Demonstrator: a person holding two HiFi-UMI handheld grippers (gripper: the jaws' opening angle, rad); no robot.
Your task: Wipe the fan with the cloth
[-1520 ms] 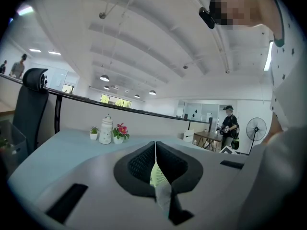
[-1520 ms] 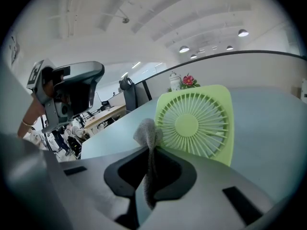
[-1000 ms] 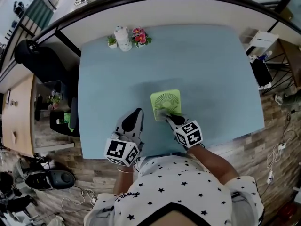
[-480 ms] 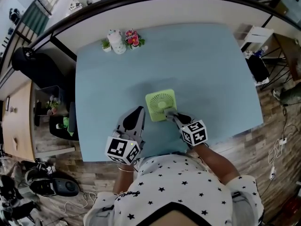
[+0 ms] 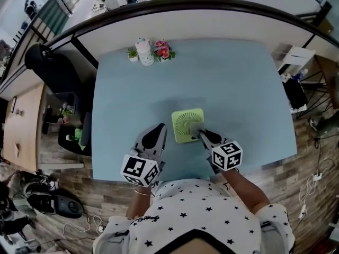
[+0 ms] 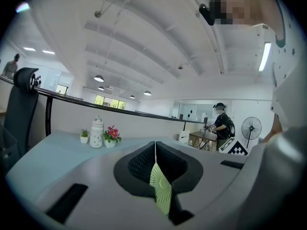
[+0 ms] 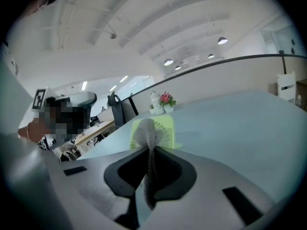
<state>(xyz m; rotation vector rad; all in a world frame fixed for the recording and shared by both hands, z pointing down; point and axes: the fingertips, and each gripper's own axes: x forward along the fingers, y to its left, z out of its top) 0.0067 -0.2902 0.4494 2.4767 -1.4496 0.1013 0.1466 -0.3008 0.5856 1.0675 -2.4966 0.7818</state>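
A light green square fan (image 5: 186, 124) lies flat on the blue table (image 5: 233, 83), grille up. My right gripper (image 5: 201, 134) is shut on a grey cloth (image 5: 196, 129), which rests on the fan's near right corner. In the right gripper view the cloth (image 7: 146, 134) sticks out between the jaws in front of the fan (image 7: 164, 126). My left gripper (image 5: 160, 127) sits just left of the fan, jaws shut with nothing between them. In the left gripper view a sliver of the fan (image 6: 160, 188) shows in the narrow gap below its closed tips.
A white jar (image 5: 145, 52) with two small potted plants (image 5: 163, 51) stands at the table's far edge. A black chair (image 5: 47, 67) is at the far left. The near table edge runs just under both grippers. A person (image 6: 221, 123) and a pedestal fan (image 6: 251, 127) are far behind.
The right gripper with the cloth has slid from the fan's near middle toward its near right corner. The left gripper has stayed beside the fan. The head camera shifted a little.
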